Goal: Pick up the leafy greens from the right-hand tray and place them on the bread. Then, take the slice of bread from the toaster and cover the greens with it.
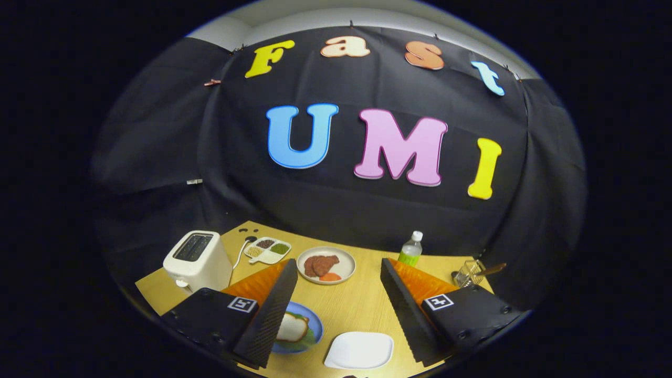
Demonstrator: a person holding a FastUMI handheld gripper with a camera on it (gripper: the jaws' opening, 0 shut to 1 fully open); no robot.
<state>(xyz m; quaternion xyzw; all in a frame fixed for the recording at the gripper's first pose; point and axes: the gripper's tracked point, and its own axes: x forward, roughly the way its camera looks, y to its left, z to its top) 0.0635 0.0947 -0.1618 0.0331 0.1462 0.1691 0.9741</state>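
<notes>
Tongs (338, 315) wide apart, nothing held, blue plate (313, 329) w/ bread (292, 326) on greens half hidden behind left finger (273, 310), toaster (197, 261) beyond.

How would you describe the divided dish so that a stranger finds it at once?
Start at the white toaster on the wooden table. Just beside it, toward the round plate of meat slices, lies the small white divided dish, beyond the open gripper. Unlike its neighbours, it has separate compartments with dark, green and pale fillings.

The left finger (270, 310) hides part of the blue plate (314, 325) and its bread (292, 326). What fills the compartment dish (268, 250) beyond is too small to tell.
</notes>
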